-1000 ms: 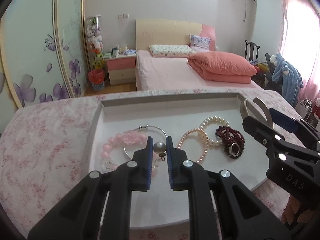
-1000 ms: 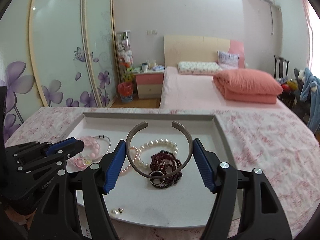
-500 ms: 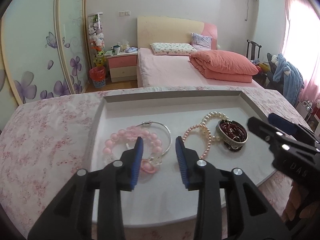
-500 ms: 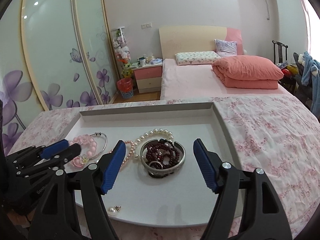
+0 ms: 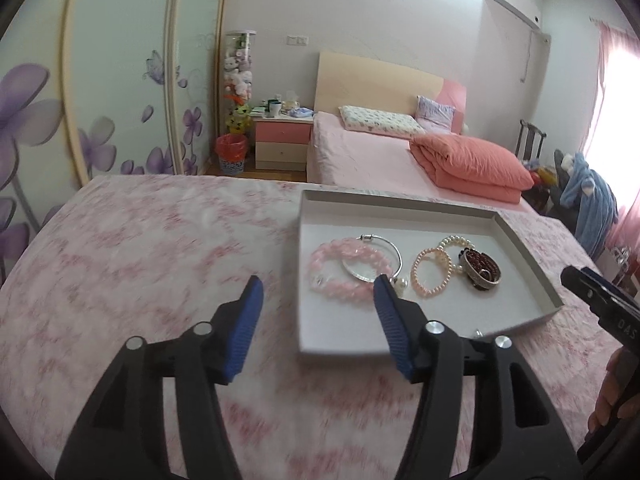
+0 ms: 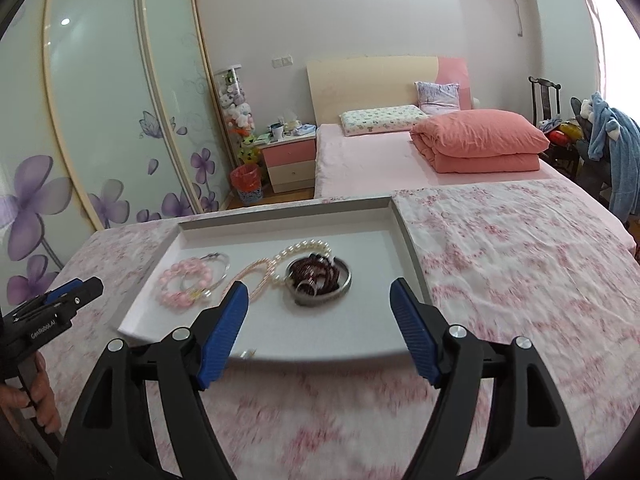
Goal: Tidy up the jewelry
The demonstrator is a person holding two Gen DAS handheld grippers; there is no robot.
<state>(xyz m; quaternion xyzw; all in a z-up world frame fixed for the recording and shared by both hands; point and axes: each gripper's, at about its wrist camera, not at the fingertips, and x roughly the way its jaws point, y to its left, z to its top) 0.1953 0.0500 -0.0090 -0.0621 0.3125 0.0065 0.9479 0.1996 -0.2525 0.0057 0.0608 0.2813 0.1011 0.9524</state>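
A white tray on the pink floral tablecloth holds jewelry: a pink bead bracelet, a thin silver bangle, pearl bracelets and a dark red bead bracelet inside a silver cuff. A pearl earring lies beside my left gripper's right finger. In the right wrist view the tray holds the pink bracelet, pearls and cuff. My left gripper is open and empty, near the tray's left front corner. My right gripper is open and empty, in front of the tray.
The tablecloth covers the table on both sides of the tray. A small earring lies near the tray's front edge. A bed, a nightstand and sliding wardrobe doors stand behind. The left gripper shows at the right wrist view's left edge.
The left gripper let go of the pearl earring, opened wide and pulled back to the left. The right gripper set the silver cuff around the dark red beads and drew back.
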